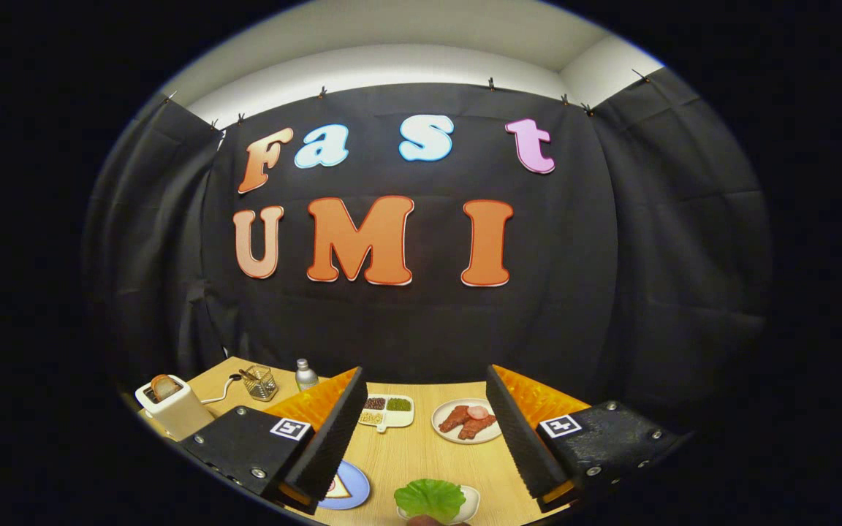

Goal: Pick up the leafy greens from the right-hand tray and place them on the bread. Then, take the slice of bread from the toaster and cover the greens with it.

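My gripper (pixel 425 380) is open and held above the wooden table (pixel 406 453), with nothing between its fingers. The leafy greens (pixel 430 499) lie on a small white tray (pixel 471 502), low between the two fingers and close under me. Left of the greens, a slice of bread (pixel 339 488) rests on a blue plate (pixel 357 491), partly hidden by the left finger. The white toaster (pixel 172 410) stands at the table's far left with a bread slice (pixel 164 386) sticking up out of its slot.
Beyond the fingers a white plate (pixel 467 421) holds reddish meat pieces. Beside it is a white divided dish (pixel 386 410) of small toppings. A wire basket (pixel 260 383) and a small bottle (pixel 305 375) stand at the back near the toaster's cord.
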The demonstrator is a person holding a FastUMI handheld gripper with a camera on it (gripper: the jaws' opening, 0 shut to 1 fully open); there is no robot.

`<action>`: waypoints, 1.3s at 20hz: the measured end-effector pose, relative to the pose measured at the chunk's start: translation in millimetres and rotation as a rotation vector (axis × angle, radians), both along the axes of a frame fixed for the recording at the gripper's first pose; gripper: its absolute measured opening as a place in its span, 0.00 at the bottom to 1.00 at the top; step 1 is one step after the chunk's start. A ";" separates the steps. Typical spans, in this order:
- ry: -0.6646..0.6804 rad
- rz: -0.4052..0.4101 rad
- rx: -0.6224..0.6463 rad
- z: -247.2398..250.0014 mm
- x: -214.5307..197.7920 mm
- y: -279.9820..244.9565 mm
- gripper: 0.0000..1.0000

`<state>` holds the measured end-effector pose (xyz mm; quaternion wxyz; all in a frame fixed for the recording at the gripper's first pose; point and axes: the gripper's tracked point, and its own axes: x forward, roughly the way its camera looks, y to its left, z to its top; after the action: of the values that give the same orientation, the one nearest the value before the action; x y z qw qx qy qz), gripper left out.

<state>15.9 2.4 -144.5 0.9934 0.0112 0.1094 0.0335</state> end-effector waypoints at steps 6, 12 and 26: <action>0.454 0.003 0.002 -130.8 -21.2 -7.7 0.98; 0.711 0.041 -0.020 -203.3 -44.1 -9.3 0.98; 1.070 0.207 -0.216 -326.6 -78.6 -5.8 0.94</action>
<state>-62.7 -3.4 -471.1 0.7864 -0.0861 0.6018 0.1091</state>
